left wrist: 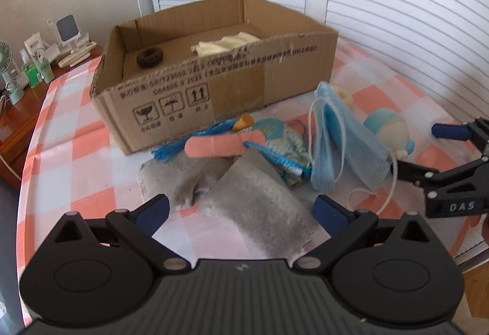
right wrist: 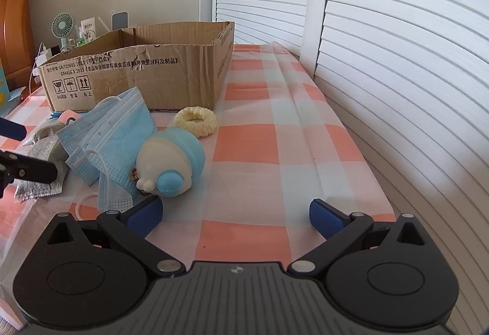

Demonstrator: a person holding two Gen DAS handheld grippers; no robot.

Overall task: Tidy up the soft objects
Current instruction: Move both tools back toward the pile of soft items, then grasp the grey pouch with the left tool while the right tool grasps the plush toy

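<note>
Sorting is part done. The cardboard box (left wrist: 214, 65) stands on the checked desk (right wrist: 259, 151) and already holds a dark hair tie (left wrist: 149, 57) and a folded cream cloth (left wrist: 226, 44). The rest lies loose on the desk in front of it: two grey cloths (left wrist: 244, 191), a pink strip (left wrist: 224, 143), blue mesh, a blue face mask (right wrist: 113, 133), a round blue-and-white plush toy (right wrist: 171, 163) and a cream hair tie (right wrist: 195, 121).

The left gripper (left wrist: 241, 209) hovers over the grey cloths with its fingers spread wide, gripping nothing. The right gripper (right wrist: 235, 214) is likewise released and empty, its near finger just beside the toy and mask.

Judgement: a pick is in hand. The left gripper appears best placed; it should descend, pinch one grey cloth alone, lift it clear of the pile and carry it into the box.
</note>
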